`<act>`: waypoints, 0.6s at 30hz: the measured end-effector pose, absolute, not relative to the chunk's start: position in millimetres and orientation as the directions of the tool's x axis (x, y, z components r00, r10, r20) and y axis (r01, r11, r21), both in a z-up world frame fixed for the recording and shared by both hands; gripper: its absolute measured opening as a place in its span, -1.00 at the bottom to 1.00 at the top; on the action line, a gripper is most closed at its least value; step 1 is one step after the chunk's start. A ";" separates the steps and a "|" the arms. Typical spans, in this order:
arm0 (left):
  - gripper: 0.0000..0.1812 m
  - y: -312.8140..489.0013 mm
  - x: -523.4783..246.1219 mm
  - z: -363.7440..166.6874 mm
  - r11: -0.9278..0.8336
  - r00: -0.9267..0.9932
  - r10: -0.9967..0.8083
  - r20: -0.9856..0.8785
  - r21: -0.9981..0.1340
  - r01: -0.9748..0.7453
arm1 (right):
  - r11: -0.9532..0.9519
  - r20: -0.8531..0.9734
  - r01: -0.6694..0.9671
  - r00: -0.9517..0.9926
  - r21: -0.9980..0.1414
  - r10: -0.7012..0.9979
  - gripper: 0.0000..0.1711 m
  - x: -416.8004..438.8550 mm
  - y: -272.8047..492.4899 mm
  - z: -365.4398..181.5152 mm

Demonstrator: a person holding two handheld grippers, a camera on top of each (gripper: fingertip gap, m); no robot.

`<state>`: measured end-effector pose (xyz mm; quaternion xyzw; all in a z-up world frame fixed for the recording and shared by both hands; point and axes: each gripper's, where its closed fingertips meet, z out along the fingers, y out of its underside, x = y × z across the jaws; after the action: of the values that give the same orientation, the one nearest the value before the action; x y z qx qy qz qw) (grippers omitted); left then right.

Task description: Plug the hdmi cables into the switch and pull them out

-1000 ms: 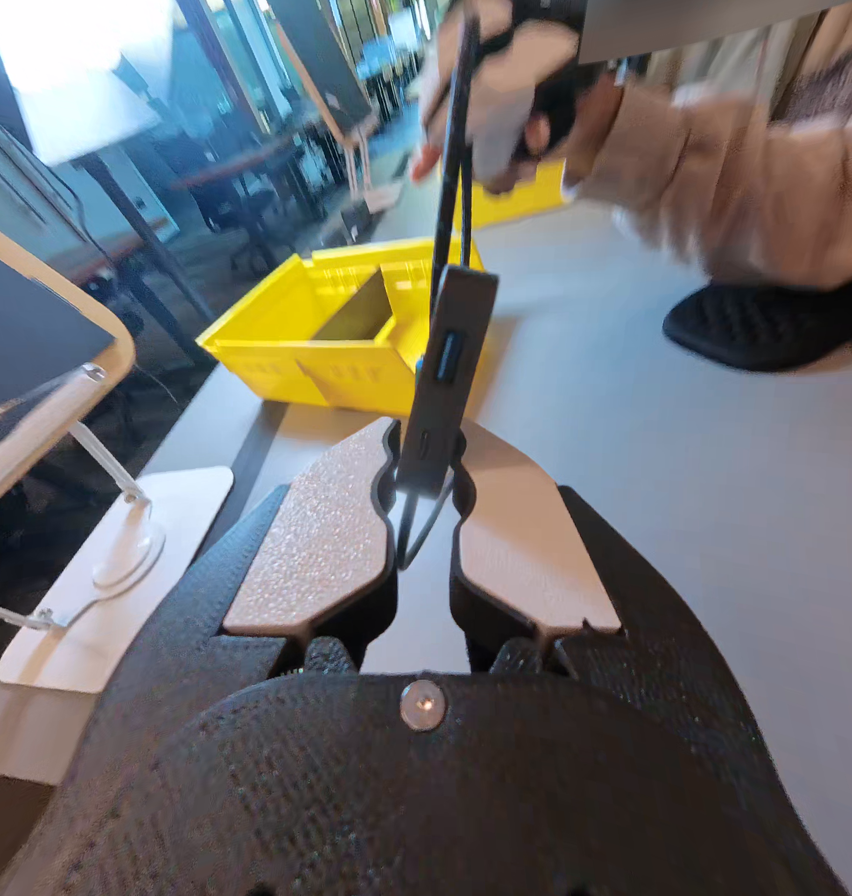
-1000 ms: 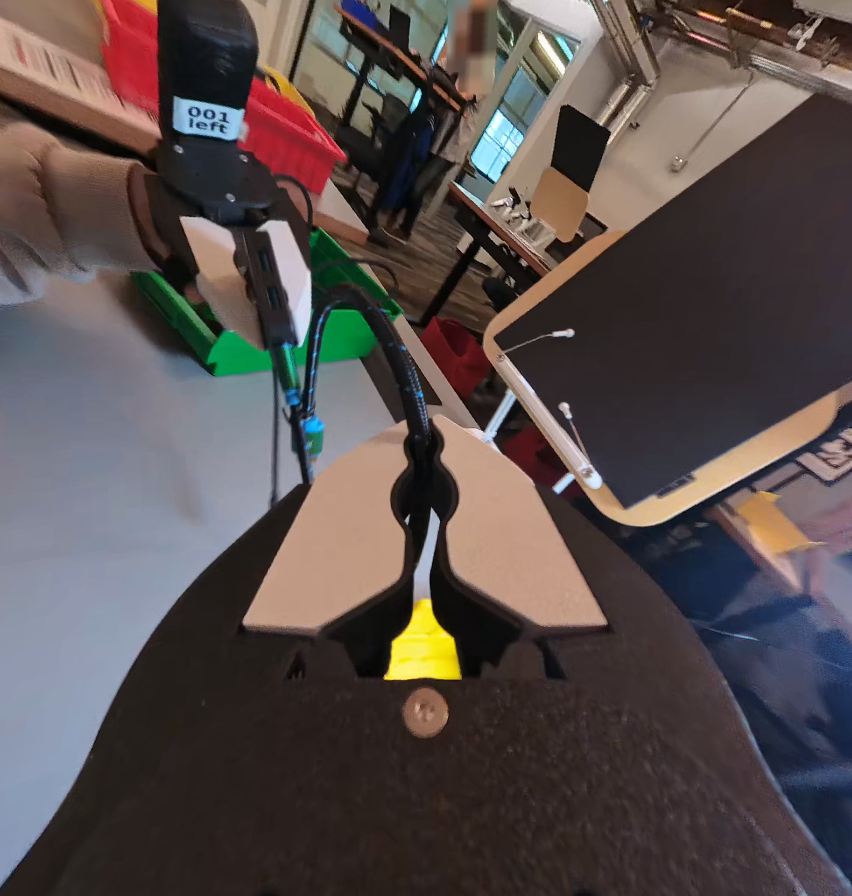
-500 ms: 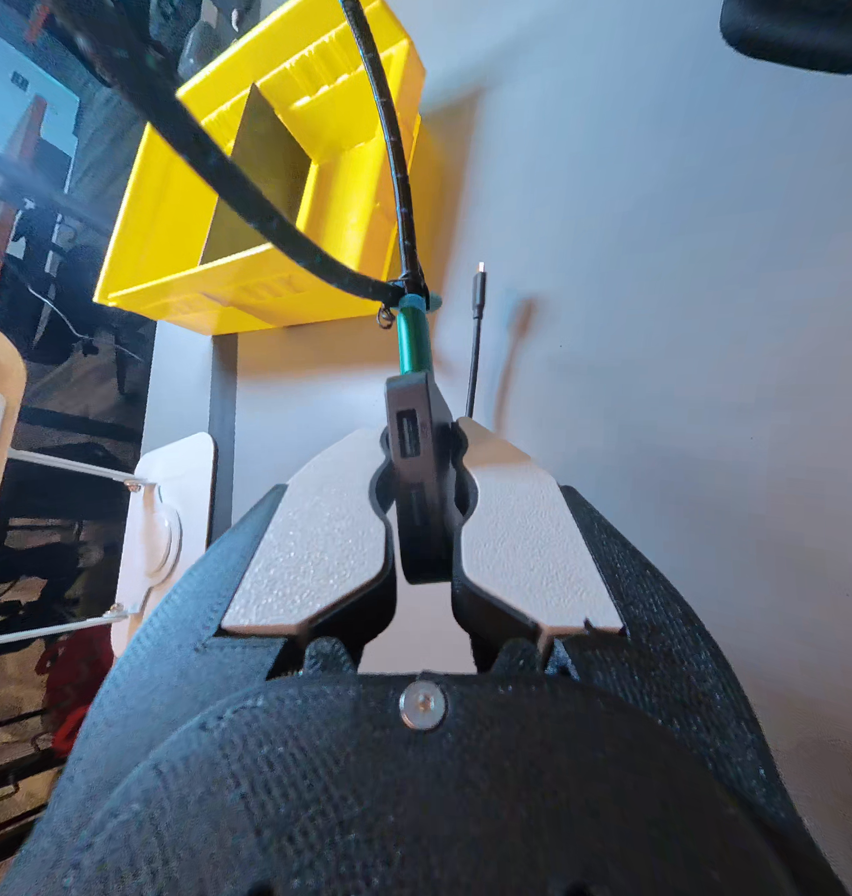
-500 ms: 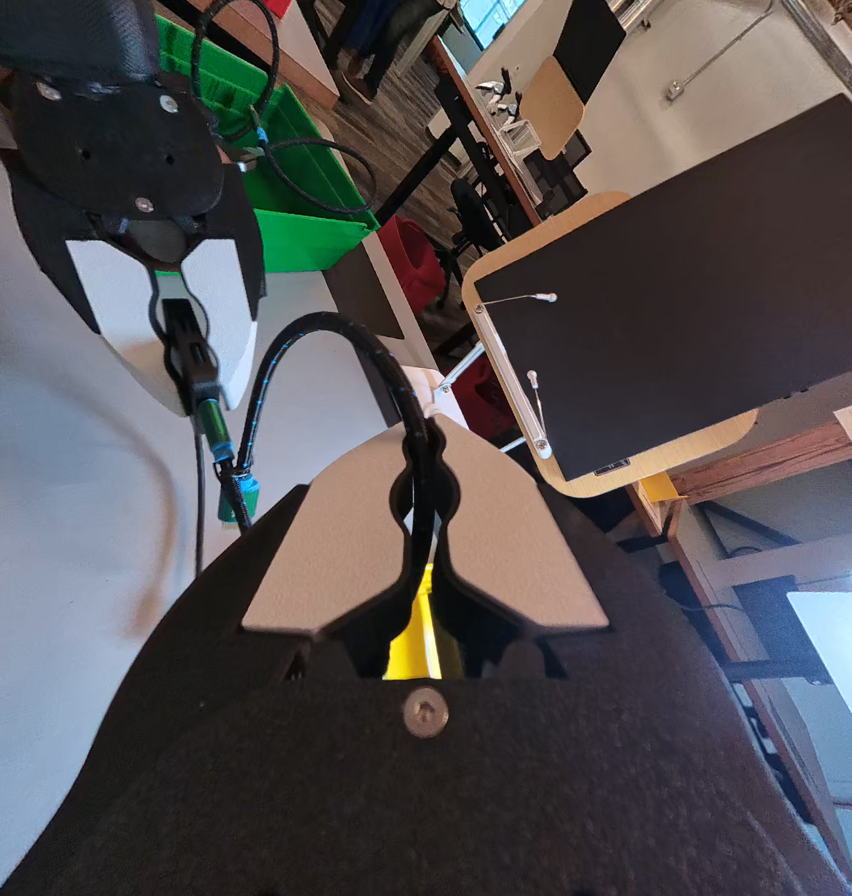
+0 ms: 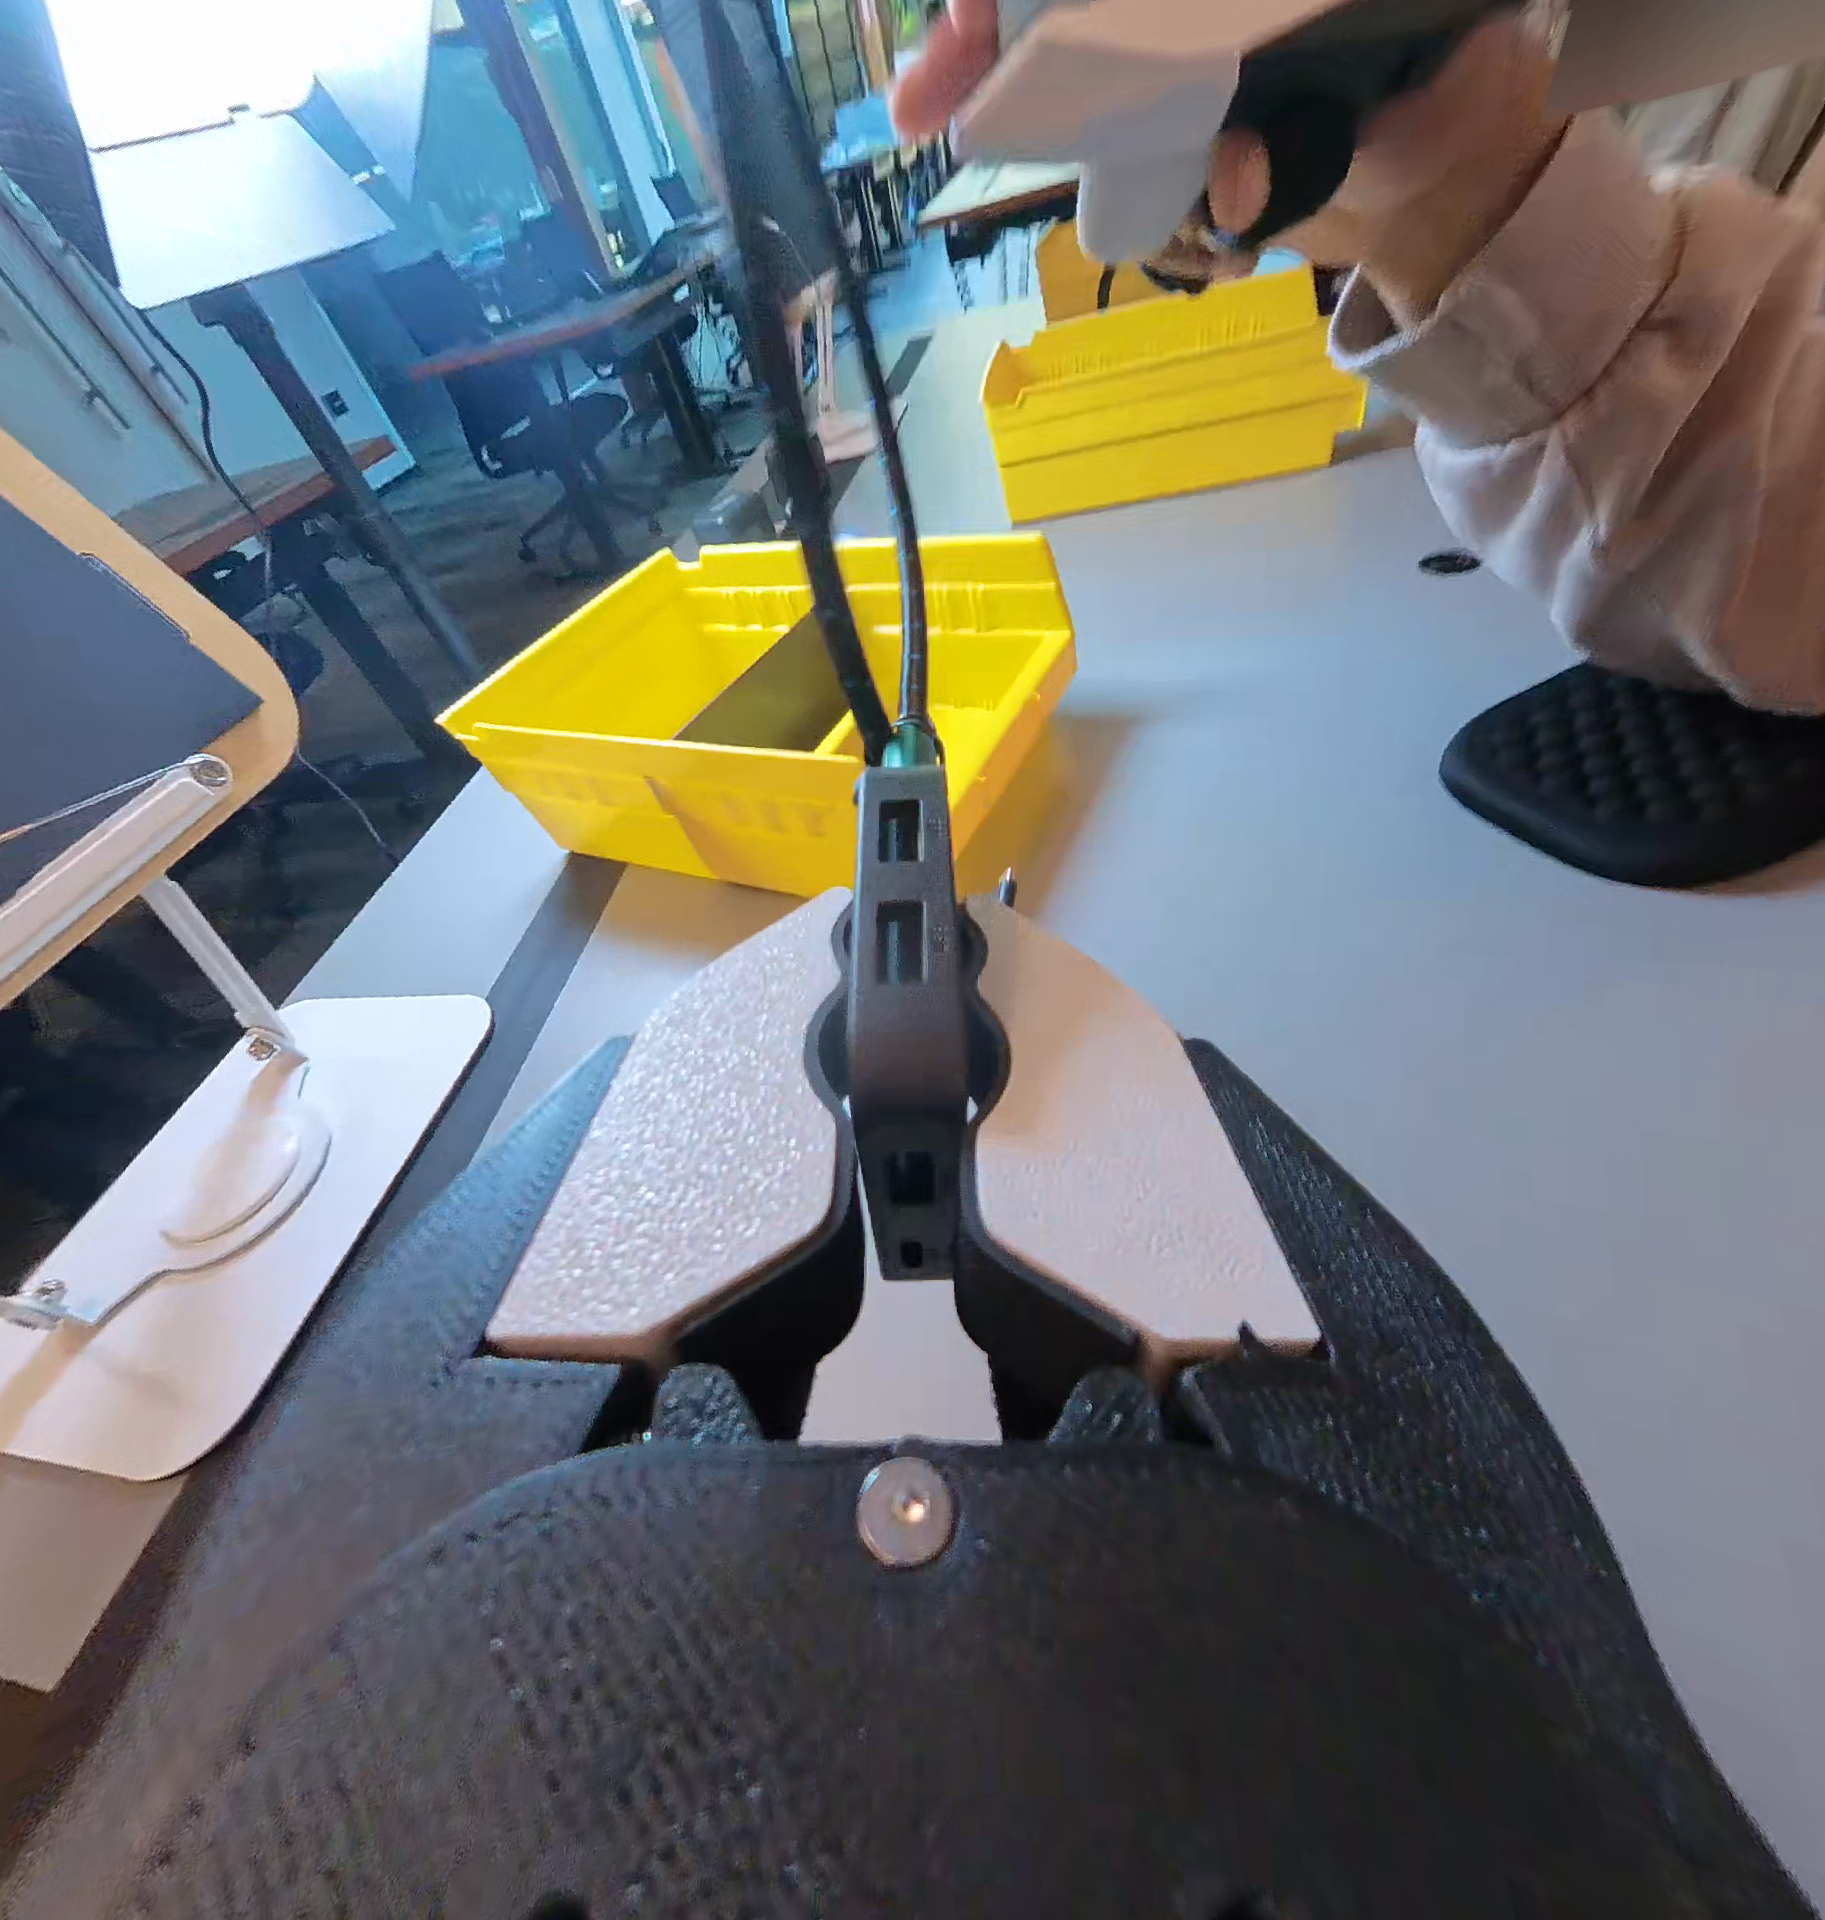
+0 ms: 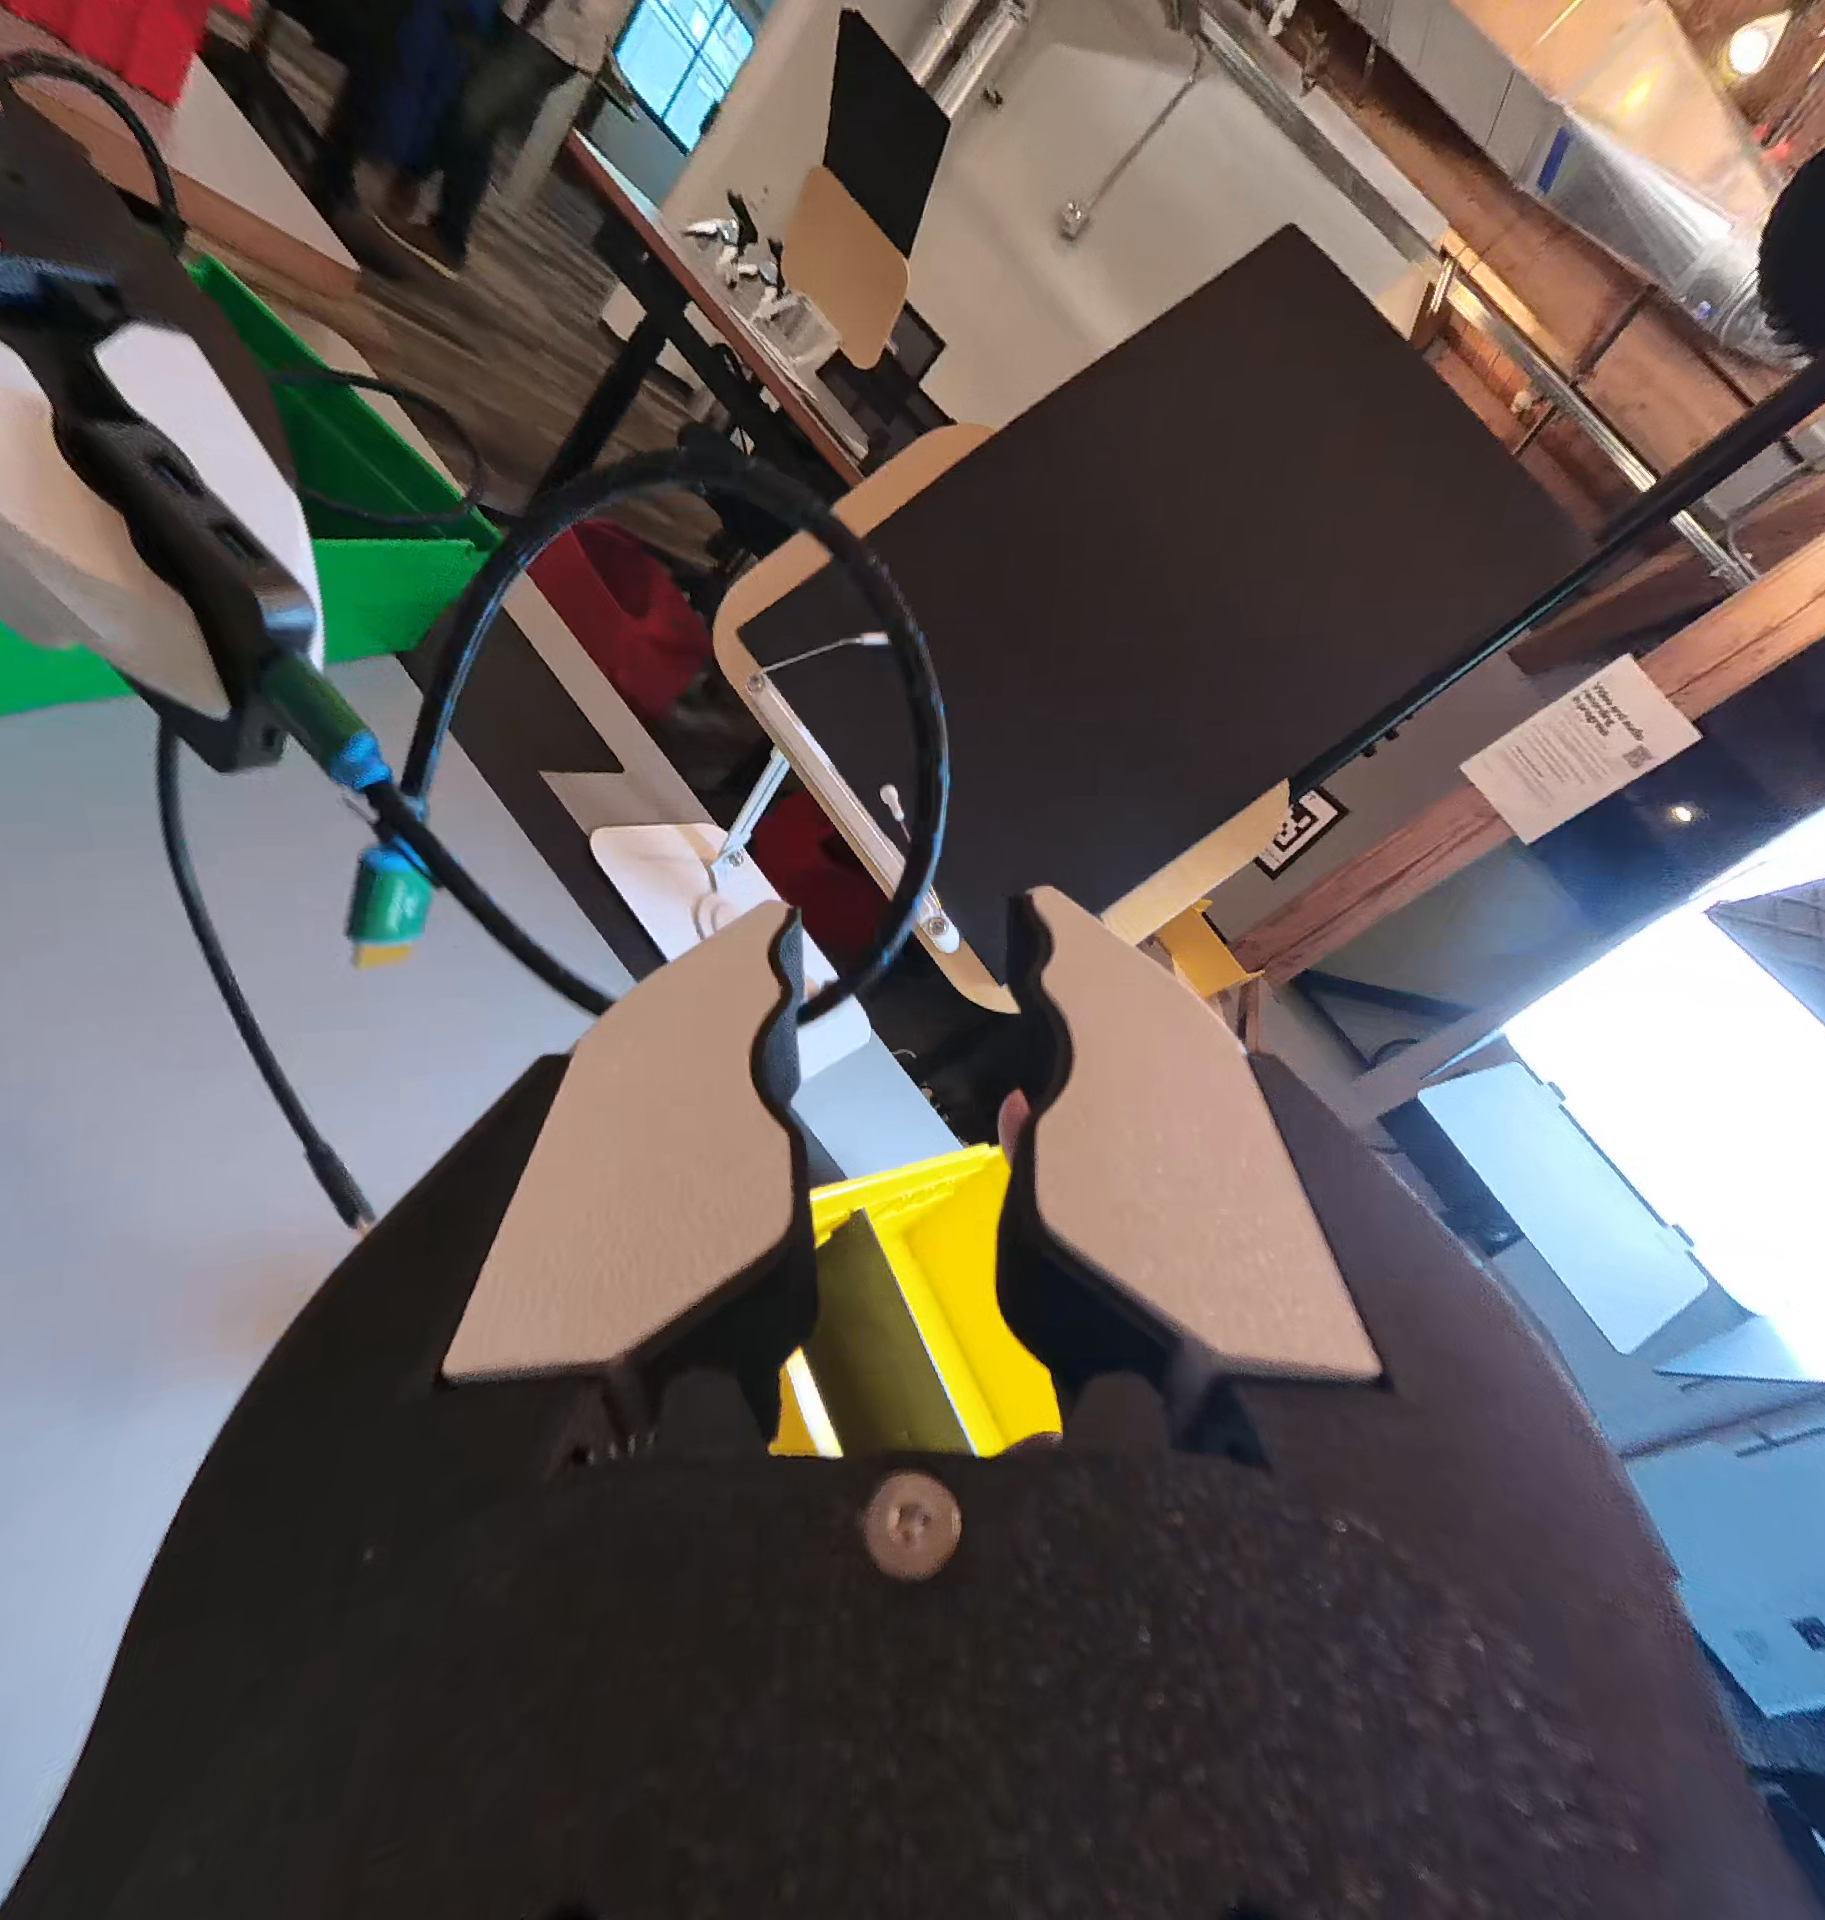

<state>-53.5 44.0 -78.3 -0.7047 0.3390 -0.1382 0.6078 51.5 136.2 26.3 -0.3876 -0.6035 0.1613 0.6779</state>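
Observation:
My left gripper (image 5: pixel 908 920) is shut on the black switch (image 5: pixel 903 1049) and holds it above the grey table. A green HDMI plug (image 5: pixel 910 750) sits in the switch's far end, and its black braided cable (image 5: pixel 913 582) rises toward my right gripper (image 5: pixel 1116 135). In the right wrist view my right gripper (image 6: pixel 903 940) is open. The cable loop (image 6: pixel 929 727) hangs loose between its jaws. The left gripper (image 6: pixel 191 582) holds the switch (image 6: pixel 212 613) at upper left, with the plug (image 6: pixel 316 717) in it. The cable's free green plug (image 6: pixel 388 909) dangles below.
A yellow bin (image 5: pixel 617 717) stands just beyond the switch, and another yellow bin (image 5: pixel 1168 416) is farther back. A black padded rest (image 5: pixel 1656 779) lies at right under a sleeve. A board on a white stand (image 5: pixel 160 1195) is at the left edge. A green bin (image 6: pixel 368 520) shows behind the left gripper. One gripper's finger ends stand about 20 centimetres off the other's.
My right gripper has opened and let go of the braided cable. My left gripper has tilted back up from facing the table, still holding the switch.

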 end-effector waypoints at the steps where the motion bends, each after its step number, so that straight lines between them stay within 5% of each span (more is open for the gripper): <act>1: -0.83 42.5 -57.3 -75.0 -0.028 0.736 -0.648 -0.196 -0.960 -0.280 | 0.638 0.688 0.261 0.221 -0.724 0.691 -0.55 54.6 140.9 25.3; 8: -0.83 48.4 -75.5 -51.1 -0.030 0.825 -0.557 -0.101 -0.989 -0.141 | 0.668 0.684 0.176 0.051 -0.723 0.728 -0.68 52.5 104.6 13.2; 18: -0.84 72.8 -35.0 -87.0 -0.281 0.871 -0.487 0.058 -0.955 -0.094 | 0.850 0.929 0.420 -0.042 -0.318 0.368 -0.69 -31.8 105.0 -88.4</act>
<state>-35.0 72.8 -87.0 -0.7816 0.1859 -0.1727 0.5699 -31.8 105.0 -88.4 -0.2731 -0.7216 -0.0202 0.6358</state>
